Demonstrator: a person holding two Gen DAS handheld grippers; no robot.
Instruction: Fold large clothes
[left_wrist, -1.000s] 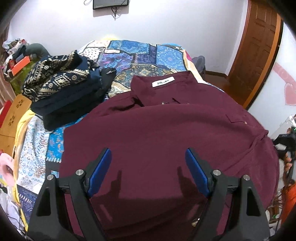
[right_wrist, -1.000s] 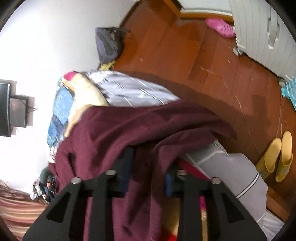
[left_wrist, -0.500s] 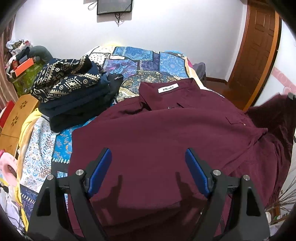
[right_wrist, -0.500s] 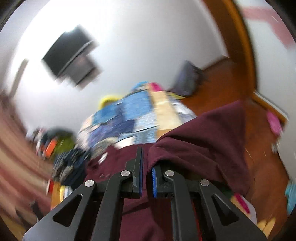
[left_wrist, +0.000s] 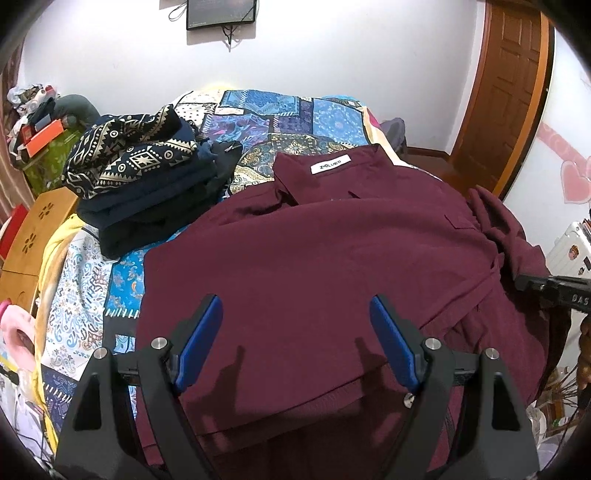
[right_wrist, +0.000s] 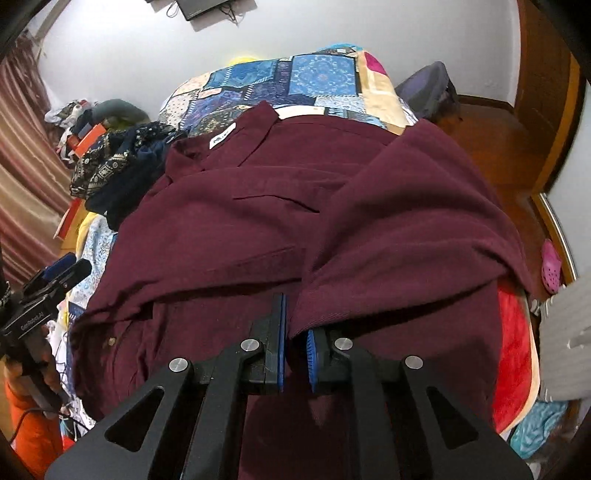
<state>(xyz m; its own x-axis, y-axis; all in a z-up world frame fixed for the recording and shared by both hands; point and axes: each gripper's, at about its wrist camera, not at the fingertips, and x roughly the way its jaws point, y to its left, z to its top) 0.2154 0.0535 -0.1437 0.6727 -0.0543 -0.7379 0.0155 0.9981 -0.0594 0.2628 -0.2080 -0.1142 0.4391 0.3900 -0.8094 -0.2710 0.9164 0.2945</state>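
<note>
Right tool pinching shirt — collar far

You are viewing a maroon shirt lying front-down, collar with white label facing the far wall. Its right side is lying folded over the body, bunching up.

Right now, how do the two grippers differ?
The left gripper is wide open above the shirt and holds nothing; the right gripper is shut on a fold of that shirt. The left hangs over the flat front panel; the right grips the bunched part at the bed's door side. Both have black frames and blue pads.
</note>
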